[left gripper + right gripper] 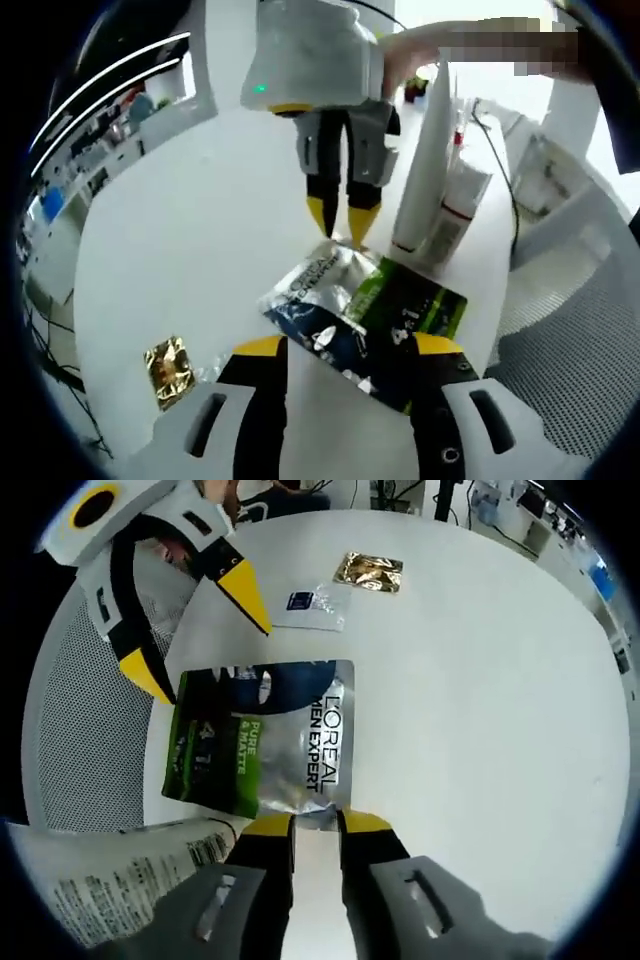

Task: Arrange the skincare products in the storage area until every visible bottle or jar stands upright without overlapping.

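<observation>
A flat silver, green and dark sachet pouch (365, 310) (260, 735) lies on the white round table (190, 250) (470, 700). My left gripper (348, 345) (195, 630) is open, and its jaws straddle one end of the pouch just above it. My right gripper (316, 825) (339, 218) sits at the opposite edge, its jaws a narrow gap apart with the pouch's rim at their tips. A tall white tube (425, 170) stands upright beside a shorter white tube with a red band (458, 215). The printed side of a white tube (120, 880) shows close by in the right gripper view.
A gold sachet (168, 365) (370, 570) and a small clear-and-blue sachet (318, 605) lie apart from the pouch. A mesh chair (570, 370) (80, 740) stands at the table's edge. A person's hand (420, 50) holds the right gripper.
</observation>
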